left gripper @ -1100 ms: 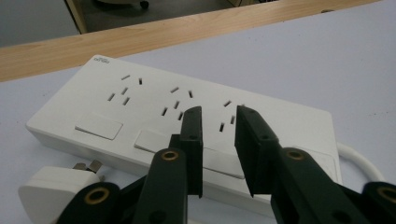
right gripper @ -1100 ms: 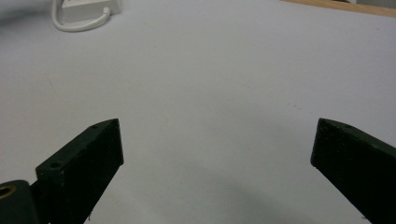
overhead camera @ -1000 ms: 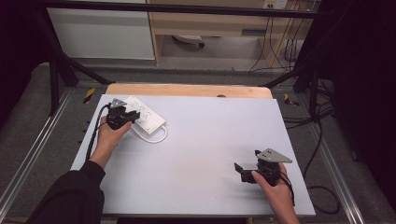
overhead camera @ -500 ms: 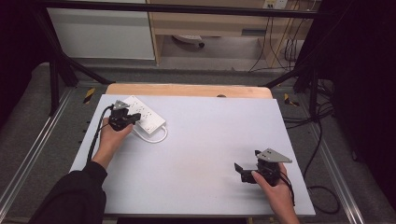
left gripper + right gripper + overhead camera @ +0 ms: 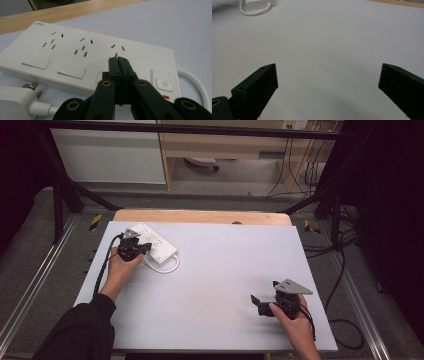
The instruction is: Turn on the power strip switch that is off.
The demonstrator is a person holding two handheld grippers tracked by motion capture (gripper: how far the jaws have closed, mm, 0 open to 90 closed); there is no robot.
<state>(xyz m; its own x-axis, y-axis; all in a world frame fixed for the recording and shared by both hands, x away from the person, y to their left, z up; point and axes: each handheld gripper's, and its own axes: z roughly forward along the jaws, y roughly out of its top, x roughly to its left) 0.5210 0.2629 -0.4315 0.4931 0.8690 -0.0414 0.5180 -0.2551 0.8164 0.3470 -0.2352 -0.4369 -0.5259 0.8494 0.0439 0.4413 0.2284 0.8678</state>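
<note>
Your left gripper (image 5: 142, 247) sits at the far left corner of the table (image 5: 225, 270), its two black jaws pressed tight together with nothing between them. In the left gripper view the closed tips (image 5: 118, 60) hover right over the white power strip (image 5: 85, 57), in front of its third socket group and close to the third rocker switch; you cannot tell whether they touch the casing. The strip lies flat near the far left corner, angled to the table's wooden far edge (image 5: 200, 216). Its white cord (image 5: 165, 269) loops out toward the table's middle, and the white plug (image 5: 17, 102) lies just beside the strip's near side. Your right gripper (image 5: 261, 302) rests near the right front corner, well apart from the strip, jaws spread wide over bare table surface.
</note>
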